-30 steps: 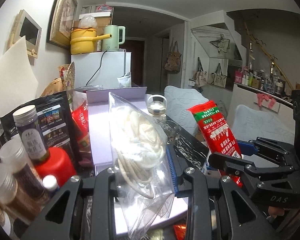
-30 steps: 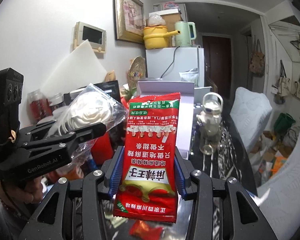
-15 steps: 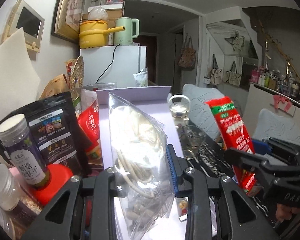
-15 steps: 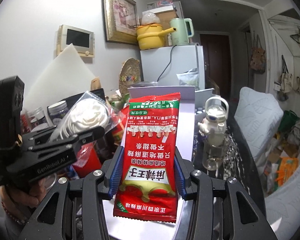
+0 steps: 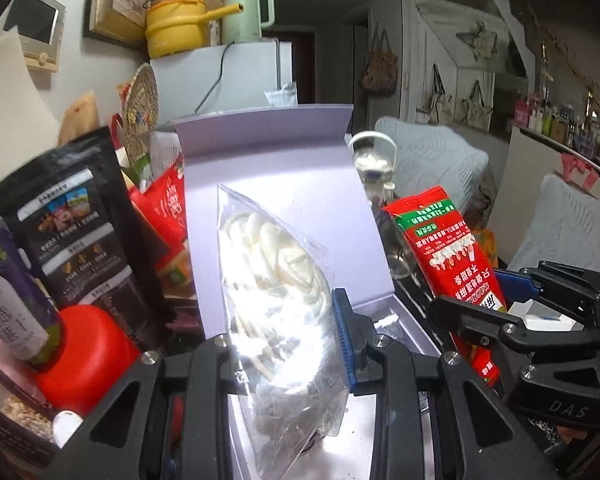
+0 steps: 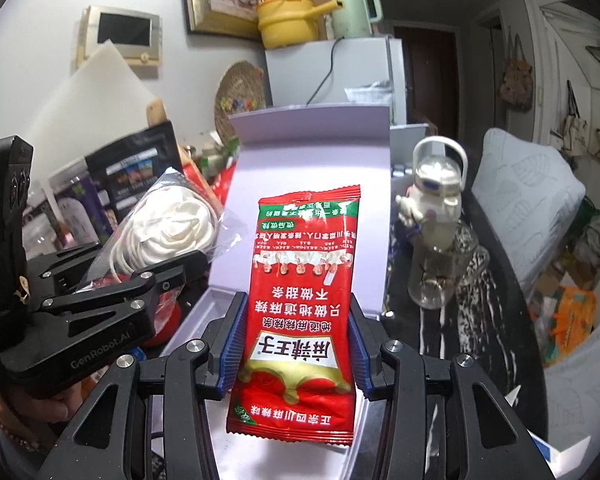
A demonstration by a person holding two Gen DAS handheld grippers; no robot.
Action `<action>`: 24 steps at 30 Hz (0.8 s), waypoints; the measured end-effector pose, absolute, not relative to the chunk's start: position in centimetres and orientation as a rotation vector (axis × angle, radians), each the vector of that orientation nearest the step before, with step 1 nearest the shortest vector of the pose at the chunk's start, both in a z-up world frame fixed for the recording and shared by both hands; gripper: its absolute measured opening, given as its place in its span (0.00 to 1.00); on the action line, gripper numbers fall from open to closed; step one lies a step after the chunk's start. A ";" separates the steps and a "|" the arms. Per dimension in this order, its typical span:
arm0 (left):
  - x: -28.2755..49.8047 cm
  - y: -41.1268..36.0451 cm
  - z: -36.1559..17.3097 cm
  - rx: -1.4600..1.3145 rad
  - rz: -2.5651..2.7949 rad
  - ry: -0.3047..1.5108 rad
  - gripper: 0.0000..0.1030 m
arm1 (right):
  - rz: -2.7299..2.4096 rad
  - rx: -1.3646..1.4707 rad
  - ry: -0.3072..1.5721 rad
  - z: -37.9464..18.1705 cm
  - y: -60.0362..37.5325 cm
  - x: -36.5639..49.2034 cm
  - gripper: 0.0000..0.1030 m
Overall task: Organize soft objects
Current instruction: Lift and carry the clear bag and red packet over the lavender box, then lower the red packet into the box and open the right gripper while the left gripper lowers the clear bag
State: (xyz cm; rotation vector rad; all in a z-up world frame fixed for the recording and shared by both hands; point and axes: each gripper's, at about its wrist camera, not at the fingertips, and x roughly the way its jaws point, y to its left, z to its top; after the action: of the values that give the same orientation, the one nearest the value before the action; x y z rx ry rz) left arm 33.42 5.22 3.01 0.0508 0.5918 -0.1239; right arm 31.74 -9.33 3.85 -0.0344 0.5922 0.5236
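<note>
1. I have the left gripper (image 5: pixel 296 344) clamped on the clear bag (image 5: pixel 278 300) of white coiled cord, and the bag stands upright between the pads, hanging over the near end of the lavender box (image 5: pixel 272 200).
2. My right gripper (image 6: pixel 296 354) is clamped on the red snack packet (image 6: pixel 300 308), held upright with its print upside down, also above the open box; its raised lid (image 6: pixel 312 132) stands at the far end.
3. As I read it, the step in hand is setting both soft items into the box tray (image 6: pixel 196 320), so I would bring them low over the tray before letting go; dropped from a height, they could slide off the edge.
4. I would lay the bag on the left half and the packet on the right, so the grippers stay apart and do not knock together.
5. The bag is slippery and floppy; I would tilt it flat first so it does not catch on the near rim.
6. On the right, the glass cup (image 6: pixel 440 276) and small teapot (image 6: pixel 436 188) stand near the box, so I would keep the right gripper's swing tight on that side.
7. On the left, the black pouch (image 5: pixel 76 232) and red-capped bottle (image 5: pixel 80 352) crowd the box wall; I would come in from above.
</note>
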 end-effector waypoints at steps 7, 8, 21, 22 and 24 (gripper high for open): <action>35.5 4.9 0.4 0.049 -0.120 0.705 0.29 | 0.497 -0.060 0.670 1.7 -8.9 33.4 0.44; 35.8 4.9 0.1 0.045 -0.123 0.722 0.29 | 0.493 -0.067 0.678 1.4 -8.8 33.5 0.44; 38.2 4.6 -4.0 0.041 -0.124 0.891 0.29 | 0.476 -0.092 0.795 -2.0 -8.2 35.8 0.44; 38.3 4.6 -4.2 0.045 -0.120 0.896 0.29 | 0.475 -0.094 0.802 -2.3 -8.2 35.9 0.44; 38.5 4.6 -4.6 0.047 -0.113 0.911 0.29 | 0.473 -0.095 0.814 -2.7 -8.3 36.2 0.44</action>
State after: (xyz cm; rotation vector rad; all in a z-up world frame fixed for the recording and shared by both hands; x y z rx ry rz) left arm 38.54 4.65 -4.57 0.0472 0.9113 -0.1129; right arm 36.15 -8.26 -2.74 -0.0948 0.8140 0.4732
